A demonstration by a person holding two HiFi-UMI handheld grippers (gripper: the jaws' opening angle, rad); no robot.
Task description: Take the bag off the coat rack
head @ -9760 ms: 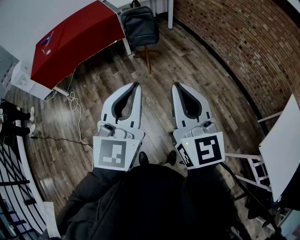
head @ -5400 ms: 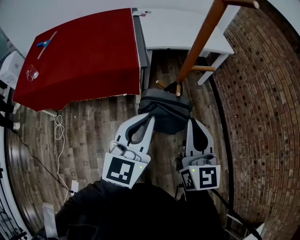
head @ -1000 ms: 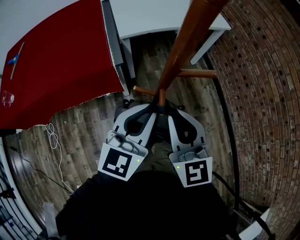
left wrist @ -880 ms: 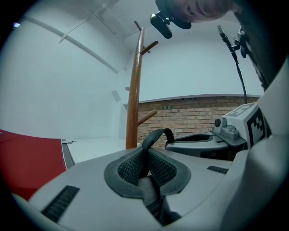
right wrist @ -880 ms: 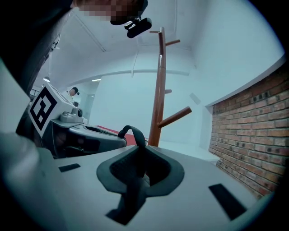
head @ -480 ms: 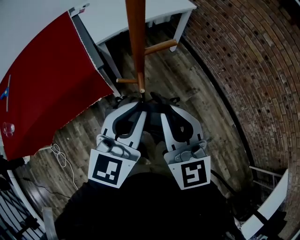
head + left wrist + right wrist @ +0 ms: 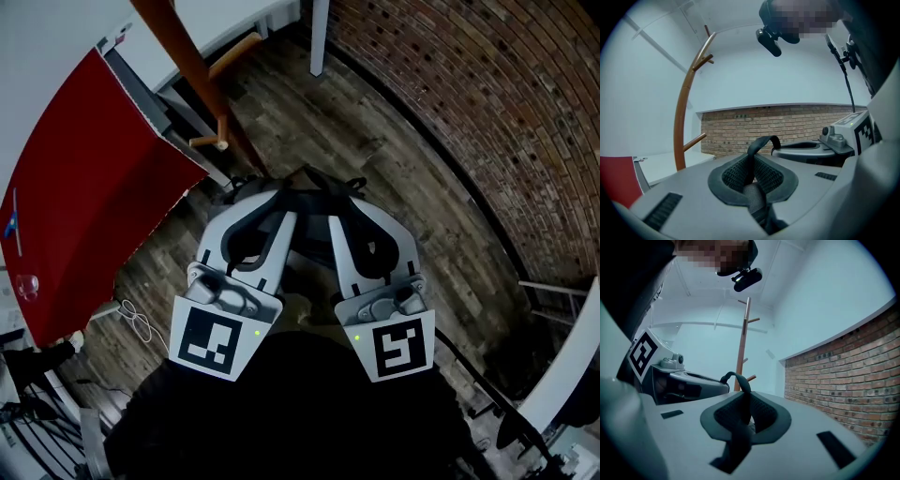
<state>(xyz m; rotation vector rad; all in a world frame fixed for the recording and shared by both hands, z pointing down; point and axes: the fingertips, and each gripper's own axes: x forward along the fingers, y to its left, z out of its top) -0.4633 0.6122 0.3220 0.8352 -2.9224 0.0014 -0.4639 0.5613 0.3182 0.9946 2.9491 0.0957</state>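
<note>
The dark bag's strap runs across both grippers' tips in the head view; the bag's body is hidden under them. My left gripper is shut on a strap loop. My right gripper is shut on another strap loop. The brown wooden coat rack stands at the upper left, and its lowest peg is bare and apart from the strap. The rack's pole also shows behind the left jaws, and the same pole rises beyond the right jaws.
A red-covered table is at the left, next to the rack. A brick wall curves along the right. A white table leg stands at the top, a cable lies on the wood floor, and white furniture sits at the right edge.
Both grippers, still shut on the straps, have come away from the rack. The strap that sat by the lowest peg is now apart from it, and the rack has shifted to the upper left.
</note>
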